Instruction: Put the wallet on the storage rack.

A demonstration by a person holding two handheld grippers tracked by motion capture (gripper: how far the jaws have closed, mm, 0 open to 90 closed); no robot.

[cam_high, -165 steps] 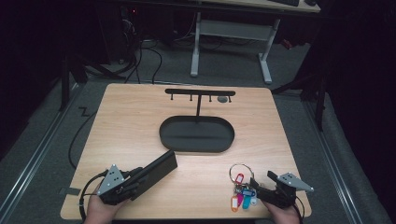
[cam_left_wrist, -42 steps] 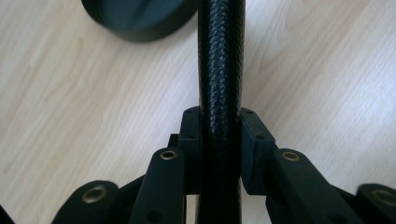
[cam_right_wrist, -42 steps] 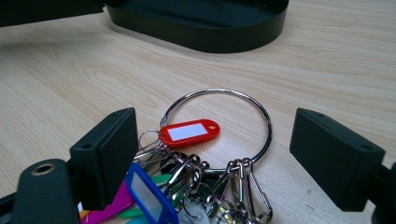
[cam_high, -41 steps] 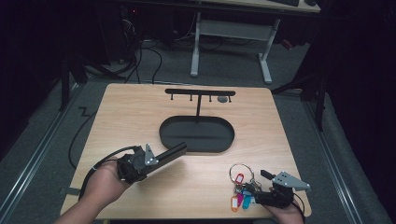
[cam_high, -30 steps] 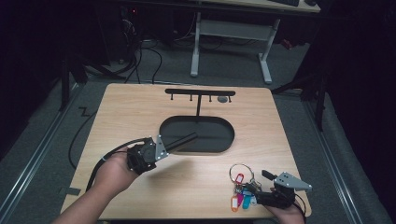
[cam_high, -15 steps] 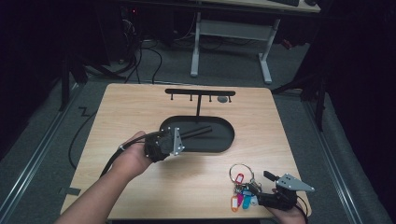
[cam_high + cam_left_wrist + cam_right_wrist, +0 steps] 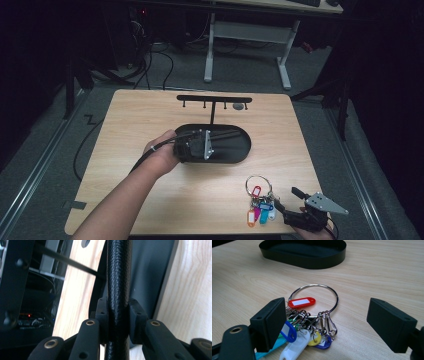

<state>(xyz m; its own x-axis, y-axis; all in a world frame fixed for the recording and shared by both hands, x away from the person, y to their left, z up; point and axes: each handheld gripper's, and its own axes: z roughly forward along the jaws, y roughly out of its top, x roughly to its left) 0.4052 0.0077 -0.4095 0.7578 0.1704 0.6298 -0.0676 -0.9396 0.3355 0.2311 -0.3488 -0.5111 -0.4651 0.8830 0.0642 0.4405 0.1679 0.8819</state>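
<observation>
High view: my left gripper (image 7: 220,136) over near-left rim of black oval tray (image 7: 240,156), holding slim black textured strip (image 7: 227,134); strip's long axis runs rightward across tray, above its floor. Tray otherwise looks empty. Key ring (image 7: 258,200) nearer me than tray, on tabletop (image 7: 130,130); my right gripper (image 7: 287,204) just beside it.

Left gripper view: fingers (image 7: 136,315) clamped narrow on strip (image 7: 118,277), tray (image 7: 150,272) beyond.

Right gripper view: fingers (image 7: 269,320) spread wide, holding nothing; key ring (image 7: 314,307) between them, tray (image 7: 304,252) farther off. I judge lowering strip into tray comes next.
</observation>
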